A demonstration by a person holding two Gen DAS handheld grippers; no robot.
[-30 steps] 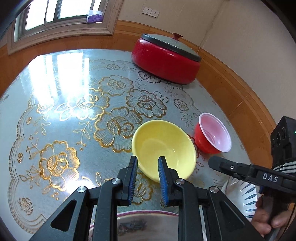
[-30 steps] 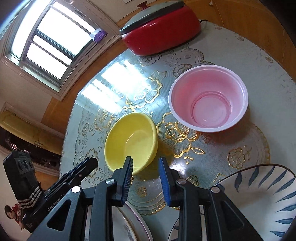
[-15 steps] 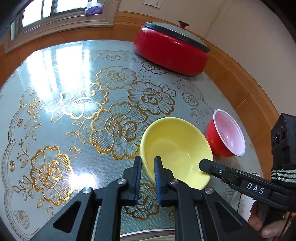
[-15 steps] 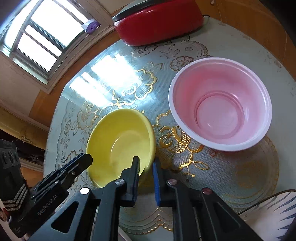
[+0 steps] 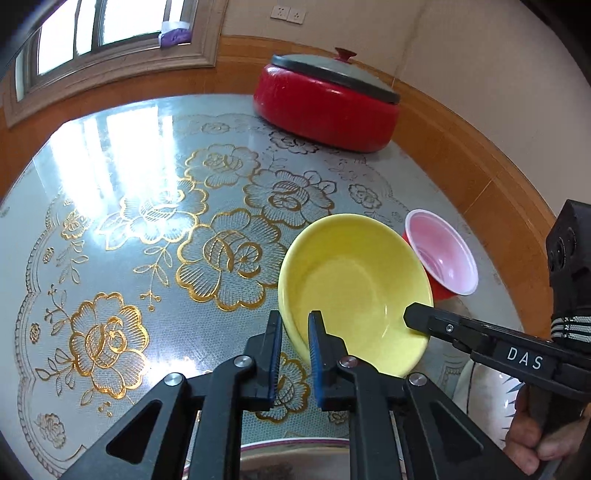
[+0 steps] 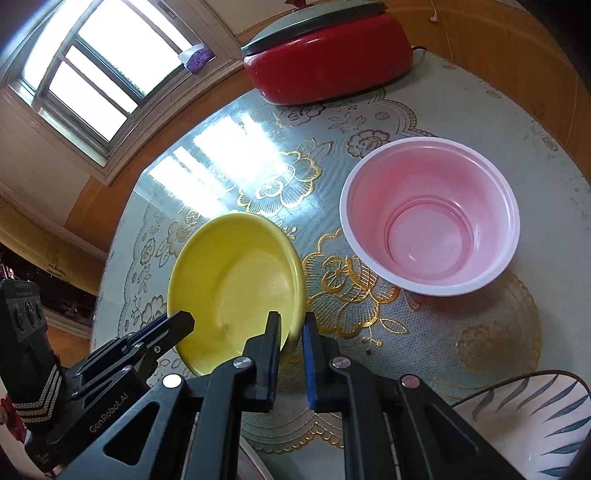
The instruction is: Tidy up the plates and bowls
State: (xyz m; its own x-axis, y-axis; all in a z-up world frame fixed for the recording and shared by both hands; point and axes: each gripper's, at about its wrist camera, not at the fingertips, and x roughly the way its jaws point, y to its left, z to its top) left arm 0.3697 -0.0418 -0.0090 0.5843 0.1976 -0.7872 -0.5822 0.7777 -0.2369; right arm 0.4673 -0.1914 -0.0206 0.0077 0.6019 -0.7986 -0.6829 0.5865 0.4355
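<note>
Table: your round table [image 5: 110, 229] carried a gold-flowered cover by the window.
Yellow bowl: the yellow bowl [image 5: 354, 280] sat tilted near the front edge, beside the pink bowl [image 6: 430, 218].
Left tongs: your left tongs [image 5: 295, 354] had clamped its near rim.
Right tongs: your right tongs [image 6: 291, 350] had clamped the opposite rim.
Behind: a red lidded pot [image 5: 327, 103] stood well apart.

Red electric pot [image 5: 327, 110], grey lid [image 5: 334, 75] with red knob [image 5: 345, 54], sits at far edge of table [image 5: 122, 162], close to the wall. Table round, glossy, covered in gold rose pattern [image 5: 231, 258]; window glare lies on the surface left of the pot. Window [image 5: 96, 22] in wood frame beyond the pot, to its left; purple-and-white object [image 5: 175, 32] on the sill. White wall sockets [image 5: 288, 14] above the pot. Wood panelling [image 5: 469, 162] runs along the wall right of the pot.
</note>
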